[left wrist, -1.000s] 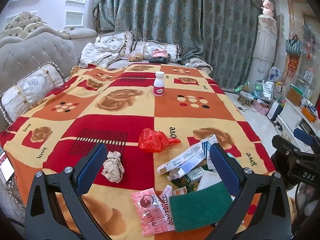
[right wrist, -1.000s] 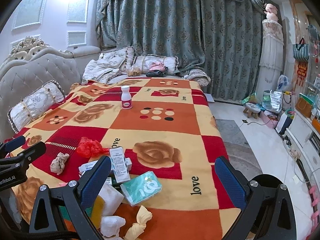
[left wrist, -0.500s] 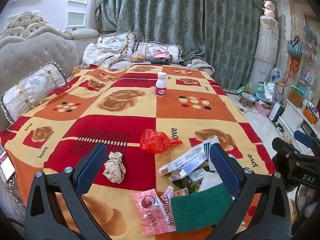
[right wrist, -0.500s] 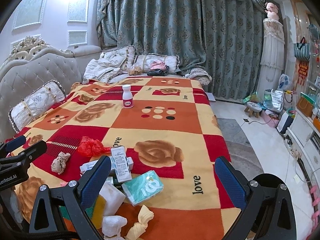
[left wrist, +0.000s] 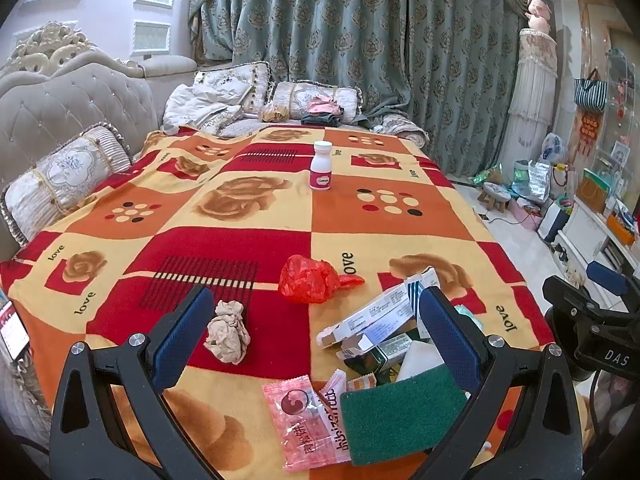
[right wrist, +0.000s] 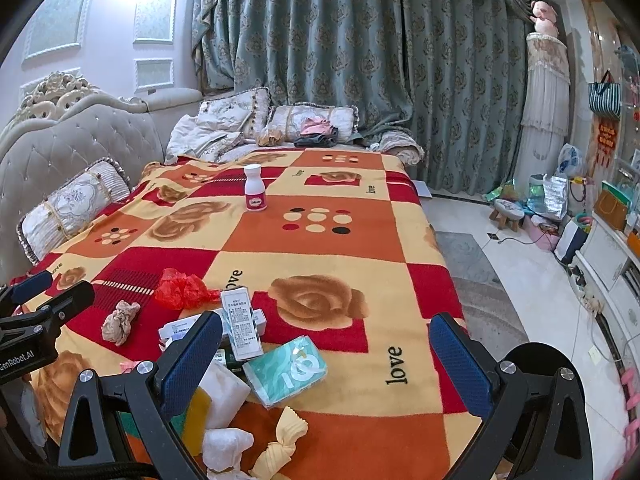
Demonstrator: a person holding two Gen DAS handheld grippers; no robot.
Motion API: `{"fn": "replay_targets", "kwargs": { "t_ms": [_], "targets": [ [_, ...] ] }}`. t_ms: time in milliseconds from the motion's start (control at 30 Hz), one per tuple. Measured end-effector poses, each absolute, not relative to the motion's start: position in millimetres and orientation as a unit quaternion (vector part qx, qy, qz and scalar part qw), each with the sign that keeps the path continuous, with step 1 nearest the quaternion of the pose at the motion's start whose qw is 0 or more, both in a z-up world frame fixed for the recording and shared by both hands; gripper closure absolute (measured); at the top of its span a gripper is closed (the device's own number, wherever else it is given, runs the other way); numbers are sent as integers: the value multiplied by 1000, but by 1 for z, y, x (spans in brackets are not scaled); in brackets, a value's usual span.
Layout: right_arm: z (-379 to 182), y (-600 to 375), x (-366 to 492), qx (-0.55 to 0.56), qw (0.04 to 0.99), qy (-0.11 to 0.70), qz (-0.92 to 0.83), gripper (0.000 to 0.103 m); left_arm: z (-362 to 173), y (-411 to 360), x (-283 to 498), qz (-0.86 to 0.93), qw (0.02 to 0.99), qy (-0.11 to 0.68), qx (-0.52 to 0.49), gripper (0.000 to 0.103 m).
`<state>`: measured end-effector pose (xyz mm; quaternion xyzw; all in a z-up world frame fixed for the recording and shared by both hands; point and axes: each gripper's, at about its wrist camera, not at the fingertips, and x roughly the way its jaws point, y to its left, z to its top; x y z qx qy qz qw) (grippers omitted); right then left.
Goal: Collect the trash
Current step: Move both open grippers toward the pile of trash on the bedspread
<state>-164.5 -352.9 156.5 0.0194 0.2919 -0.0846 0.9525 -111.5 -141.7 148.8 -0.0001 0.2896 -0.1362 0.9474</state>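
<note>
Both tools hang above the near edge of the bed blanket (left wrist: pixel 256 248), and neither one holds anything: the left gripper (left wrist: pixel 316 332) has its fingers spread wide, and the right gripper (right wrist: pixel 326 360) is released in the same way, which I judge to be a waiting posture before the first pick. The trash lies in a loose group near that edge. A crumpled paper ball (left wrist: pixel 228 332) rests just beside the left finger, a red plastic bag (left wrist: pixel 308 280) lies a little farther, and the long medicine box (left wrist: pixel 372 316) leans on other small cartons. Closer are a pink sachet (left wrist: pixel 300 412) and a green scouring pad (left wrist: pixel 400 412). In the right view a teal tissue pack (right wrist: pixel 286 368), an upright white carton (right wrist: pixel 242 326) and a yellow twisted wrapper (right wrist: pixel 280 444) are between the open fingers. The white pill bottle (left wrist: pixel 321 166) stands alone, well apart (perhaps it is not trash). The boxes overlap each other, so taking one may disturb the others; the paper ball is free on all sides. No bin is visible.
</note>
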Motion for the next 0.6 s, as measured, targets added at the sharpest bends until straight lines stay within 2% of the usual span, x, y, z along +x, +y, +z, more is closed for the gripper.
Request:
{"fn": "replay_targets", "kwargs": {
  "t_ms": [600],
  "targets": [
    [154, -355, -163, 23, 949, 302, -83, 0, 141, -142, -114, -135, 946, 293, 7, 1]
  ]
}}
